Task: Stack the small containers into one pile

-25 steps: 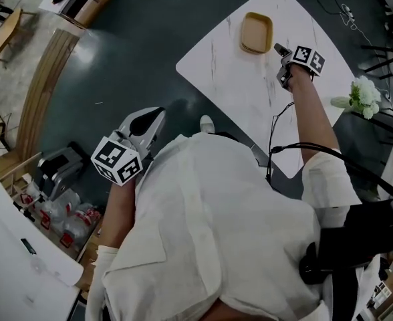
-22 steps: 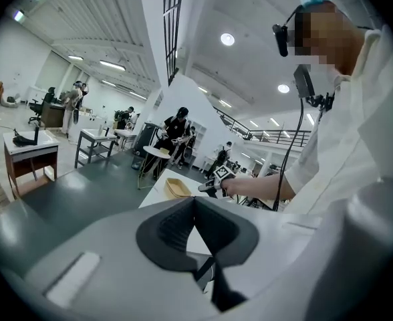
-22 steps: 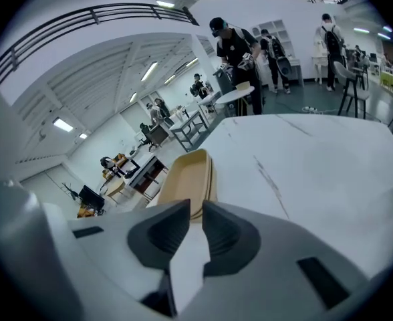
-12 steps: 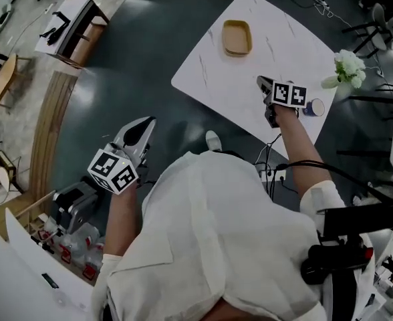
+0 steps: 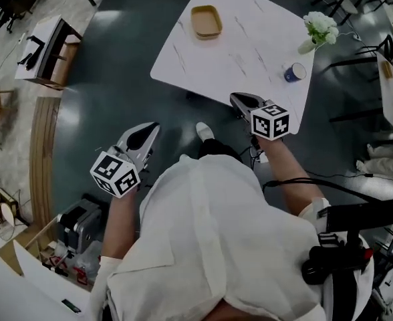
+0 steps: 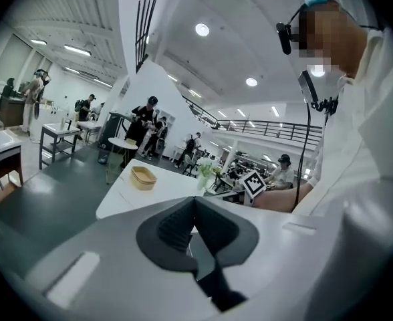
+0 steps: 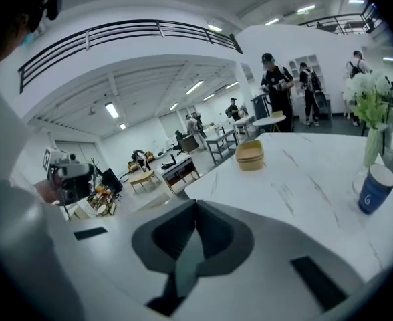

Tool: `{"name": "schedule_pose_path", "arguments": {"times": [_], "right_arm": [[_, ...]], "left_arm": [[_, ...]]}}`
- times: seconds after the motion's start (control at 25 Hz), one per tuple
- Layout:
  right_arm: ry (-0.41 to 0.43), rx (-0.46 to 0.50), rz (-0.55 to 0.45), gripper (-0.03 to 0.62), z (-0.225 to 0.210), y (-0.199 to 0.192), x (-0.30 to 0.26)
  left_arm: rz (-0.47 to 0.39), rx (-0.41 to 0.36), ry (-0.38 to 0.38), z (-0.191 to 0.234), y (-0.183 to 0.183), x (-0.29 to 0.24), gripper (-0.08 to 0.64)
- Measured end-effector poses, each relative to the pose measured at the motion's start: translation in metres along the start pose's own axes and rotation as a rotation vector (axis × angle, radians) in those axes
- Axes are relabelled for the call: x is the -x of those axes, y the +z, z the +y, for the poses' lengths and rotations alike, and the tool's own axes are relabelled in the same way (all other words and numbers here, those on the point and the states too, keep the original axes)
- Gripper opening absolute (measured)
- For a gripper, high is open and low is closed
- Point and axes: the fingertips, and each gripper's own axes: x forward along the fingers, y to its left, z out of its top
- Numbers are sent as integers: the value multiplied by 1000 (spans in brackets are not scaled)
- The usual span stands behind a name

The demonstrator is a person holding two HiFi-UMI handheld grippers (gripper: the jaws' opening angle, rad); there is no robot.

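Observation:
A pile of small tan containers (image 5: 206, 21) sits at the far left part of the white marble-look table (image 5: 250, 52). It also shows in the left gripper view as tan containers (image 6: 144, 177) and in the right gripper view as tan containers (image 7: 250, 154). My right gripper (image 5: 236, 98) is shut and empty, just off the table's near edge and far from the pile. My left gripper (image 5: 152, 128) is shut and empty, over the dark floor left of the table. In their own views, the left gripper (image 6: 194, 203) and right gripper (image 7: 196, 206) have their pads pressed together.
A blue cup (image 5: 294, 71) and a vase of white flowers (image 5: 319, 27) stand near the table's right side. A black machine and a box of packets (image 5: 73, 246) sit on the floor at lower left. A small desk (image 5: 46, 51) stands at the far left. Several people stand in the background.
My right gripper has pulled back from beside the containers to off the table's near edge. The table has shifted farther away in the head view. The left gripper has barely moved.

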Motion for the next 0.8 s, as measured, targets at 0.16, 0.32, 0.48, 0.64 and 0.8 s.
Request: {"name": "schedule_pose_path", "arguments": {"times": [0.16,0.32,0.48,0.64,0.8], "right_arm": [[13,84,16,6,35,-23,19],[47,163,17,6,68,-35,27],[73,248,14,6,93,-36,31],[91,300,15,6,109,-37,32],[109,315,21,6,118,-40,25]], "left_arm": [[12,-15,-56,-19,-9,-6,8],[40,-27,-101,-34,-18,-8,8],[62,-42,-129,-46,-26,-11,6],[62,-38,-136,-49,-30,-12,8],[70,-25,-138,-48,-39,-6,8]]}}
